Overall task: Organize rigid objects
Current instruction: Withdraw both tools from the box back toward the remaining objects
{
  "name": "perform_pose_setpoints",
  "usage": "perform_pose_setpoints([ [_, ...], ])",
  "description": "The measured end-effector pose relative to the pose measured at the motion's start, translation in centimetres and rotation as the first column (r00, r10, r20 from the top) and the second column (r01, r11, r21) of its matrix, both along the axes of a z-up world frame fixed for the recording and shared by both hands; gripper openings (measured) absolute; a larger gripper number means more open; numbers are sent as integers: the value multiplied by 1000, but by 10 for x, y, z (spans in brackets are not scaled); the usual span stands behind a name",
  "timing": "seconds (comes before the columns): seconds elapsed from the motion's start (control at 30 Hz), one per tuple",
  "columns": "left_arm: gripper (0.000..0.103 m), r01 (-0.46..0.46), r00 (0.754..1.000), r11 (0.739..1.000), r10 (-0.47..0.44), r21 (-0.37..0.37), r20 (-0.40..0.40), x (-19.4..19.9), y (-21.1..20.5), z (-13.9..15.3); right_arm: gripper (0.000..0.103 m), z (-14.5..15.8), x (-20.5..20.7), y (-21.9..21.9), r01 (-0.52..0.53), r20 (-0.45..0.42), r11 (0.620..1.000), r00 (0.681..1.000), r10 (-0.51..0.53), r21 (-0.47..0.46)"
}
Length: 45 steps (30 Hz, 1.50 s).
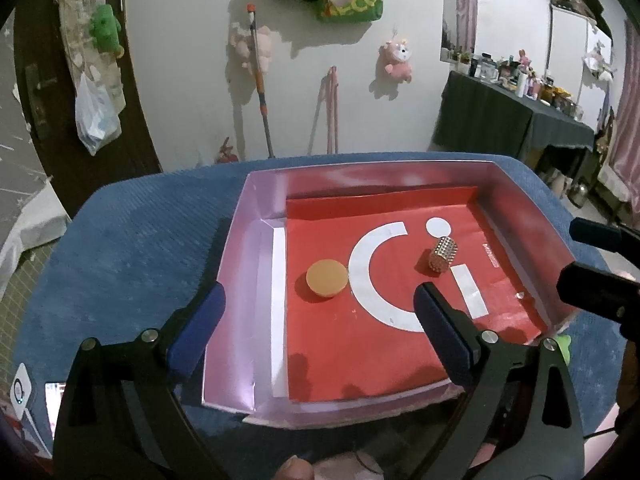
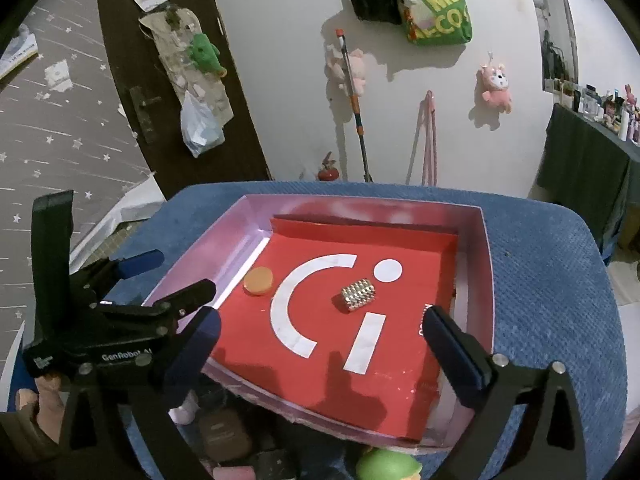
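Observation:
A pink box (image 1: 252, 216) with a red printed floor sits on a blue cloth (image 1: 140, 224). Inside lie an orange disc (image 1: 326, 279) and a studded silver cylinder (image 1: 442, 253); both also show in the right wrist view, the disc (image 2: 259, 280) and the cylinder (image 2: 358, 294). My left gripper (image 1: 320, 320) is open and empty, hovering over the box's near left part. My right gripper (image 2: 320, 346) is open and empty over the box's near edge. The left gripper also shows in the right wrist view (image 2: 176, 280).
Small objects lie in front of the box: a green toy (image 2: 386, 466), a pink item (image 2: 186, 410) and dark blocks (image 2: 224, 436). A phone (image 1: 54, 404) lies at the left. A broom (image 1: 260, 84) leans on the wall behind.

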<state>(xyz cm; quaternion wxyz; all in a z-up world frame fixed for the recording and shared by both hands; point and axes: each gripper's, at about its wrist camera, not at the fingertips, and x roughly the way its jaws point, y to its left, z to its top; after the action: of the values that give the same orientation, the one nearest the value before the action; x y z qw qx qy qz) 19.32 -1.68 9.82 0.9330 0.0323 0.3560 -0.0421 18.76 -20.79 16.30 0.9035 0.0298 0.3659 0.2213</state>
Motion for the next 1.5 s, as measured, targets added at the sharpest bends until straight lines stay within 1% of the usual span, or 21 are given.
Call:
perform_pose_setpoints([
  [0.1,98,6,1000,1000,-7,14,20,-10,-4,1,103,2,-8,-2,-7,9,1000,1000,6,18],
  [0.37,99,-10,991,999,3,52,132,-41,-11,2,103,5,-31,-11,5,48,999,999,-8,50],
  [0.43,103,-16,990,998,9,53,142,-47,-12,1,103,5,-37,-12,10,65,999,998,-13,48],
  [0.63,103,-5,986,1000,8,-21,165,-64,-6,-2,103,6,-59,-14,18,121,998,992,-24,53],
  [0.77,103,-4,983,999,11,-35,185,-78,-6,-5,103,4,-73,-14,32,161,999,986,-38,41],
  [0.9,103,-12,983,999,17,-31,181,-85,-8,-8,103,3,-91,-12,70,235,997,970,-64,-17],
  [0.97,103,-11,984,999,18,-43,176,-90,-9,-10,103,2,-101,-10,86,277,995,958,-71,-43],
  [1.1,103,-10,986,999,19,-54,163,-97,-11,-15,103,-2,-118,-8,109,329,991,941,-79,-73],
  [1.23,103,-7,988,997,19,-72,154,-104,-13,-21,103,-7,-128,-7,114,341,991,937,-81,-76],
  [1.3,103,1,992,997,10,-82,130,-107,-14,-24,103,-10,-131,-8,118,343,990,935,-87,-71],
  [1.5,103,2,996,995,6,-98,88,-116,-17,-35,103,-19,-144,-8,128,347,990,932,-100,-59],
])
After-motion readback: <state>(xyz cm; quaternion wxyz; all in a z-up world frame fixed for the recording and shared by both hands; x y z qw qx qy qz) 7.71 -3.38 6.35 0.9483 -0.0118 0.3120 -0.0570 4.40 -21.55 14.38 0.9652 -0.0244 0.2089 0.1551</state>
